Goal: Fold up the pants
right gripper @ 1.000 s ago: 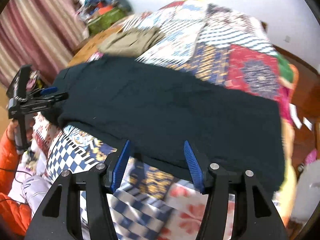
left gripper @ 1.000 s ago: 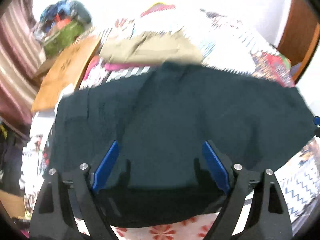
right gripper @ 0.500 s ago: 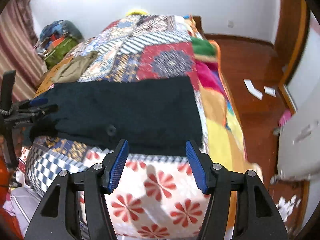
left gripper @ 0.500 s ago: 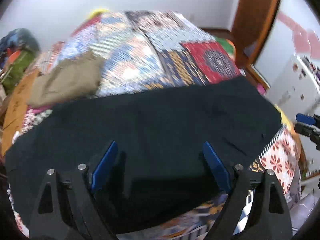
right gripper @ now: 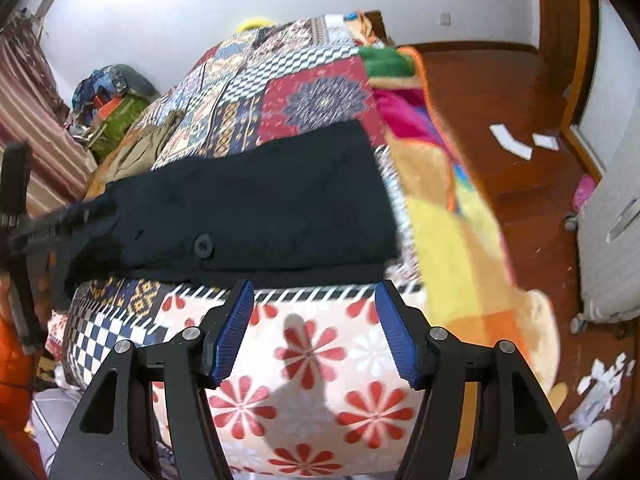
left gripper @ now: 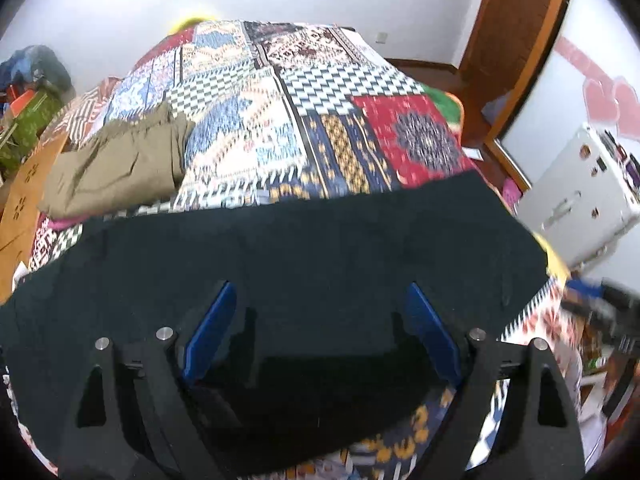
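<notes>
Pants (left gripper: pixel 320 248) flat across near edge of quilt (left gripper: pixel 280 120), lengthwise fold apparently done. Left gripper (left gripper: pixel 320 332) open, empty, above cloth. Right gripper (right gripper: pixel 314 330) just been opening, empty, near button (right gripper: pixel 203 246) end. Next: probably grab ends, fold over.

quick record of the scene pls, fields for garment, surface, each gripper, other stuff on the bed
garment: dark pants, laid flat across the near edge of the bed, button facing up
surface: patchwork quilt on a bed
left gripper: open, over the dark pants, nothing pinched
right gripper: open, jaws have just been opening, nothing between them, just short of the pants' near edge
other on bed: olive garment, crumpled, beyond the pants and apart from them
fold state: no cross fold visible yet
</notes>
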A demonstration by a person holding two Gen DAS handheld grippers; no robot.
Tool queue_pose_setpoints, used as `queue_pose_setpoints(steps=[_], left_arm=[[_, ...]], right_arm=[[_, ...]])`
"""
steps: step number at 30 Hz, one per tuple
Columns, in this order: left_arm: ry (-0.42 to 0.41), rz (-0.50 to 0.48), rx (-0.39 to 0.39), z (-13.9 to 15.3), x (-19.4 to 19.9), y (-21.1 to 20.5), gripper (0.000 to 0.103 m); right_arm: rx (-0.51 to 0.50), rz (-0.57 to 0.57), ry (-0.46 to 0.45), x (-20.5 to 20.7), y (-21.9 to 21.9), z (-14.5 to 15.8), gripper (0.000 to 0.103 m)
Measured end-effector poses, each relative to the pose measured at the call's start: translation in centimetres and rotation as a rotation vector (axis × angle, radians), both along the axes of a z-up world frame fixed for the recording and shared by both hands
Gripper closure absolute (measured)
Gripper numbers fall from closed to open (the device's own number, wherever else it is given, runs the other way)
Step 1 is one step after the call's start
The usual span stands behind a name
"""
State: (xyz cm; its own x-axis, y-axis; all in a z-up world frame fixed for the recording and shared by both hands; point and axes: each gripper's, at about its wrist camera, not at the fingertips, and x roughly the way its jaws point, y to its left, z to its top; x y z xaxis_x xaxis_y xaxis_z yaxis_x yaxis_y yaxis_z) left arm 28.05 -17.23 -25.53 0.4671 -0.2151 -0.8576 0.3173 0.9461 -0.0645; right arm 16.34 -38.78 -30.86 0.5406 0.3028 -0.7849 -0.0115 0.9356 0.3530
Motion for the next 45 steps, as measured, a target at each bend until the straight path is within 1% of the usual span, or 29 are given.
queue_pose_setpoints(steps=[2, 4, 6, 9, 11, 13, 17, 21, 23, 26, 31, 35, 37, 41, 45], left_arm=[[-0.001, -0.001, -0.01, 0.0, 1.3, -0.7, 0.015], [0.0, -0.005, 0.005, -0.5, 2.3, -1.6, 0.015], [0.017, -0.014, 0.017, -1.7, 3.1, -2.6, 0.015], [0.055, -0.021, 0.036, -3.7, 3.5, -3.3, 0.015], [0.093, -0.021, 0.056, -5.3, 3.6, -3.4, 0.015], [0.11, -0.019, 0.058, -5.9, 3.6, -3.3, 0.015], [0.108, -0.02, 0.056, -6.0, 3.5, -3.3, 0.015], [0.1, -0.024, 0.066, -6.1, 3.5, -3.5, 0.014], [0.098, -0.025, 0.069, -6.2, 3.5, -3.5, 0.014], [0.095, -0.027, 0.075, -6.2, 3.4, -3.6, 0.013], [0.093, -0.027, 0.076, -6.2, 3.3, -3.6, 0.012], [0.091, -0.027, 0.078, -6.3, 3.3, -3.6, 0.011], [0.089, -0.027, 0.079, -6.3, 3.3, -3.6, 0.011], [0.089, -0.027, 0.079, -6.3, 3.3, -3.6, 0.011], [0.089, -0.027, 0.078, -6.3, 3.2, -3.6, 0.011]], right_arm=[[0.051, 0.022, 0.027, -0.1, 0.7, -0.9, 0.043], [0.094, 0.025, 0.042, -0.1, 1.1, -1.6, 0.041], [0.106, 0.015, 0.034, 0.0, 1.1, -1.8, 0.035], [0.168, -0.001, 0.03, 0.3, 0.7, -1.8, 0.028], [0.192, -0.001, 0.032, 0.8, 0.8, -1.9, 0.027], [0.195, 0.002, 0.031, 1.2, 1.1, -1.9, 0.027], [0.201, -0.008, 0.012, 2.0, 1.6, -1.8, 0.027], [0.242, -0.029, -0.033, 2.1, 1.6, -1.2, 0.027], [0.266, -0.041, -0.05, 2.2, 1.3, -1.0, 0.027], [0.336, -0.072, -0.066, 2.4, 0.7, -1.2, 0.027], [0.35, -0.052, 0.009, 3.0, 1.6, -2.8, 0.027], [0.316, -0.029, 0.01, 2.7, 2.2, -2.6, 0.027], [0.322, -0.029, 0.009, 3.0, 2.2, -2.6, 0.027], [0.355, -0.07, -0.031, 3.5, 1.2, -2.0, 0.028], [0.39, -0.125, -0.123, 3.7, 0.3, -0.3, 0.028]])
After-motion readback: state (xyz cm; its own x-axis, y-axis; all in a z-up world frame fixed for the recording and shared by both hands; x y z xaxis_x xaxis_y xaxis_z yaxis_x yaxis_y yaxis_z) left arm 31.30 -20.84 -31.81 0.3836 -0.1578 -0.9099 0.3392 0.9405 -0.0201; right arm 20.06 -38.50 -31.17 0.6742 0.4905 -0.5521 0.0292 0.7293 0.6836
